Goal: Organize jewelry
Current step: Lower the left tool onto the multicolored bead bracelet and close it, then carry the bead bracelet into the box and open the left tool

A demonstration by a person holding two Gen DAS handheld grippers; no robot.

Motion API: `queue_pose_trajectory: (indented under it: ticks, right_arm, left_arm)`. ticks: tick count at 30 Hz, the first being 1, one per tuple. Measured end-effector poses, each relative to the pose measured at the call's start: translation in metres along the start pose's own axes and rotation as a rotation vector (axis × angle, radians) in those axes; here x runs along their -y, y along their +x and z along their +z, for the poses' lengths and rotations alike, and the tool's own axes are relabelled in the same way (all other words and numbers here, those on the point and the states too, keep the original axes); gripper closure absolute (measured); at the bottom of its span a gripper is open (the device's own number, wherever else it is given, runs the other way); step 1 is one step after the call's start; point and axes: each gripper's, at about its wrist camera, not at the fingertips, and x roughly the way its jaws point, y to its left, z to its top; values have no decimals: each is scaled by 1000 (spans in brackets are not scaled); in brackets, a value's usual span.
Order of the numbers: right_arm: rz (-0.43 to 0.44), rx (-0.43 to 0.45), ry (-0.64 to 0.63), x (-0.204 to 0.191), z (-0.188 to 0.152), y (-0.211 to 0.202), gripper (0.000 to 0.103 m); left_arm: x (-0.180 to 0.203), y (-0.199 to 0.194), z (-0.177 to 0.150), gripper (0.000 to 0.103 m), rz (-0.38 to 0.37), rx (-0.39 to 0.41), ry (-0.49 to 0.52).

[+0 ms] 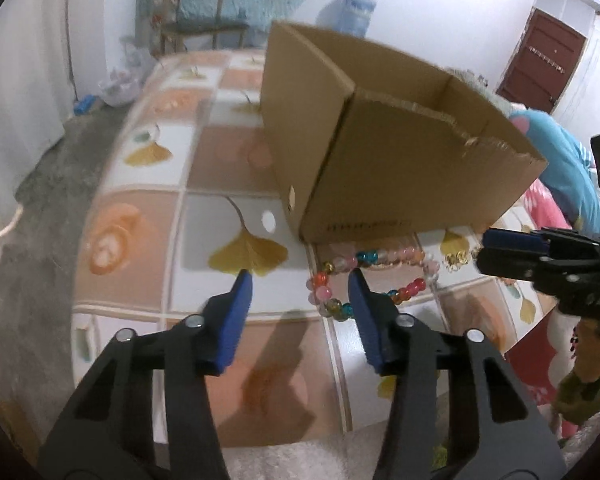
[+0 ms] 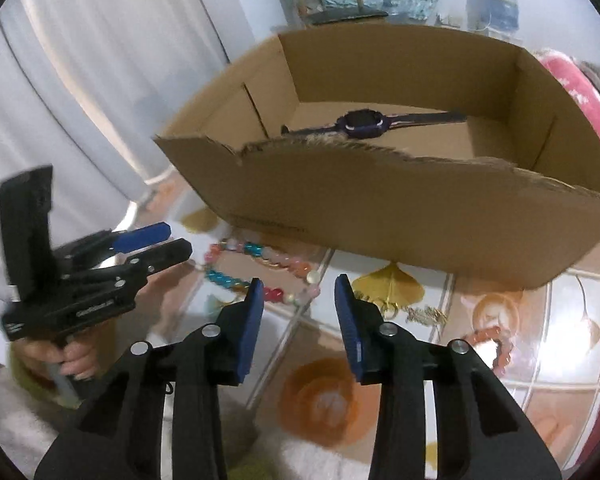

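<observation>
Left tongs (image 1: 300,280) open, jaws spread, nothing between them, hovering over the table (image 1: 220,168) with its ginkgo-leaf tile pattern. Bead bracelet (image 1: 374,276) lies on the table just ahead of the left tongs' right finger, which overlaps its near side in the left wrist view; contact cannot be told. Cardboard box (image 1: 400,160) sits beyond the bracelet, ahead and slightly right of the left tongs, top open, near rim torn. Right tongs (image 2: 299,286) also open and empty, aimed at the box's near wall. From the right wrist view the bracelet sits ahead-left of the right tongs, between them and the box, and the left tongs show far left with a hand gripping the handle. Watch (image 2: 362,123) lies flat on the box floor, strap stretched out, beyond the torn rim. Gold chain (image 2: 414,312) lies on the table just right of the right tongs' right finger, near the box. Orange bead bracelet (image 2: 490,342) lies further right, apart from the chain. Both views motion-blurred.
</observation>
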Motion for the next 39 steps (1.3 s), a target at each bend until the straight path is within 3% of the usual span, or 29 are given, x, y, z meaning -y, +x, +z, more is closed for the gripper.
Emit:
queue_pose_trajectory:
  ticks: [4,10,20,26,34,39]
  right_arm:
    - [-32,-55,-11,-4,2,23,79]
    - [-60,-80,-23,-6,6,34,80]
    - [-106,-123,-58,-11,7,48,86]
    - [-108,-106,-71,-16,4,49,93]
    - [-112,-44,-61,-15,0,34,93]
    - [-101,11,-65,-15,-9,4,93]
  left_arm:
    - [3,13,-1,67,-32,-41,26]
    - [10,22,1,68,-27,-57,89]
    - [23,27,5,73,84,-80,185]
    - [33,27,3,93,87,-75,235]
    - [34,15,0,95,54,-22,224]
    - [43,-8,0,95,53,36,234]
